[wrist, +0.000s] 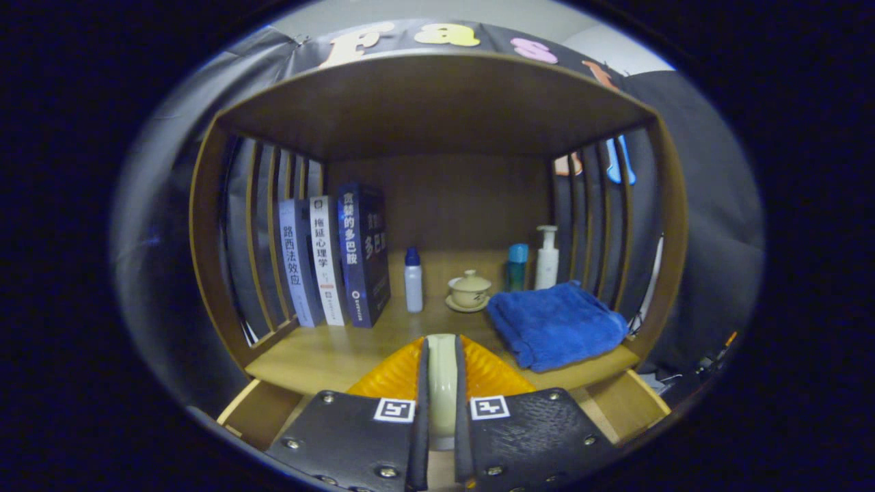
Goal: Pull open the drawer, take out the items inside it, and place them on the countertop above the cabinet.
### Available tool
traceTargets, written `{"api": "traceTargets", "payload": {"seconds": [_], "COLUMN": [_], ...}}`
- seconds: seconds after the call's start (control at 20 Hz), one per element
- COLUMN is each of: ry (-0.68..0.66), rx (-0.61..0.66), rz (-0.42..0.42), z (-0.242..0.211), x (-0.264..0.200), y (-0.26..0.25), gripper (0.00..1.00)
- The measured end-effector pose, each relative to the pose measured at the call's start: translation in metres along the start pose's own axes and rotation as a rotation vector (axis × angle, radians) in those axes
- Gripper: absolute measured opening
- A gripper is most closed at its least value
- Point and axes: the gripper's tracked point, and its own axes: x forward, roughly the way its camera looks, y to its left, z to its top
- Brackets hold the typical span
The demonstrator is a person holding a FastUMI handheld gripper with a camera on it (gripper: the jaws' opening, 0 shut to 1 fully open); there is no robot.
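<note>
Plate (441,383), pale, stiff and likely breakable, stands edge-on at lower centre, pinched by its rim in the narrow gripper (441,410).

view: gripper fisheye, riding on the tool (441,410) | facing: forward along its two fingers, level into the open-fronted shelf (437,109) | range: close to the desk (321,355) front edge | fingers low in foreground
</note>
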Motion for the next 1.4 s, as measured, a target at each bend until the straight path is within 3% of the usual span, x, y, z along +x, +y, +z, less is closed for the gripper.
{"api": "traceTargets", "payload": {"seconds": [0.2,0.3,0.6,0.7,0.95,1.15,1.4], "ry": [0.108,0.071,0.019,0.035,0.103,0.152,0.196], "rx": [-0.039,-0.009,0.035,-0.008,0.058,0.015,0.006], "rz": [0.021,0.032,0.001,-0.012,-0.021,-0.04,-0.043], "z": [-0.035,-0.027,-0.026,-0.028,-0.037,-0.043,-0.05], "x": [0.024,0.028,0.014,0.012,0.001,-0.005,-0.007], "y": [0.006,0.009,0.004,0.003,0.0,-0.006,-0.007], "gripper": [0.15,0.16,0.16,0.15,0.15,0.15,0.2]}}
